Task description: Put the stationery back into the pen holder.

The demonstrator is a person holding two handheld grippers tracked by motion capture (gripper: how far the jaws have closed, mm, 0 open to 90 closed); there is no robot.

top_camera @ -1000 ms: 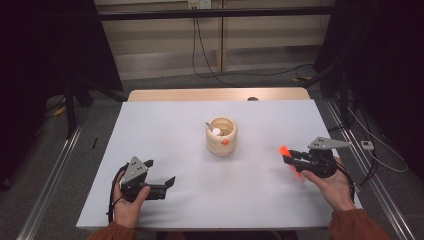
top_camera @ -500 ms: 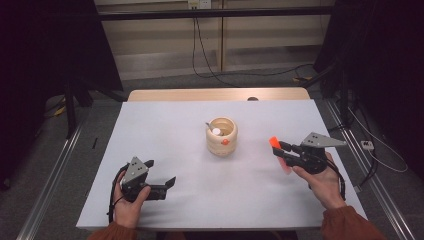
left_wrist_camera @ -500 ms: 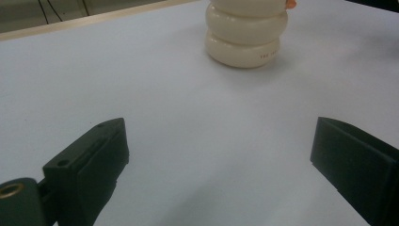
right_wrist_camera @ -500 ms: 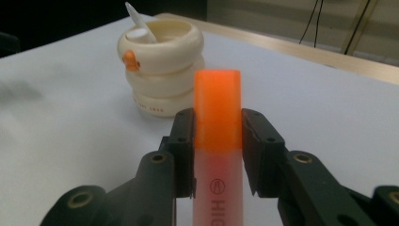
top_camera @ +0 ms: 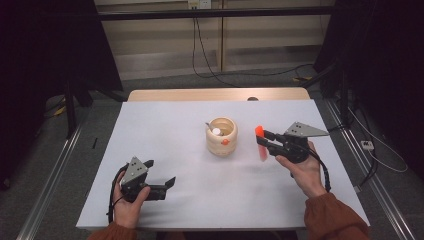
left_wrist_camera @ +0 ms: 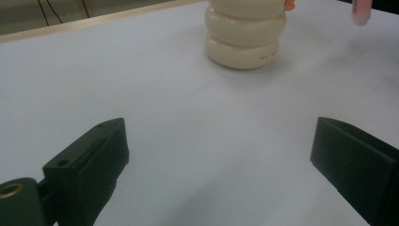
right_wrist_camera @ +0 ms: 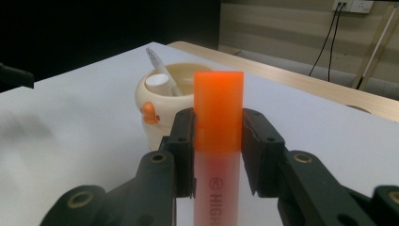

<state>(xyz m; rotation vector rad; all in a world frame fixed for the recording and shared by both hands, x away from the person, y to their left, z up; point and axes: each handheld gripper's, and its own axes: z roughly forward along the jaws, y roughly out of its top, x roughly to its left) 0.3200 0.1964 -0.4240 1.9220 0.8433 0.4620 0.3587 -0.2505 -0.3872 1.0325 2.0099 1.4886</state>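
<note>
the right tool [top_camera: 264, 140] is clamped on an orange-capped highlighter [top_camera: 260, 142], its pads pressing the barrel just below the cap, as the right gripper view shows [right_wrist_camera: 219, 141]. the highlighter stands upright, long axis nearly vertical, cap up and its pale lower end hanging clear above the white worktop [top_camera: 165, 130]. the cream holder cup [top_camera: 222, 136] sits at the middle of the worktop, just to the left of the held highlighter in the high view, near but not touching; it already holds a white-capped item and a slim pen leaning on its rim (the little orange mark on its side faces the person). the move to come likely turns on that short gap: the highlighter must travel leftward until it is over the cup's mouth, staying upright so the lower end can drop in. the right hand is plainly the nearer one. the left tool [top_camera: 159, 177] rests low at the near left, jaws wide apart and holding nothing, well apart from the cup.
</note>
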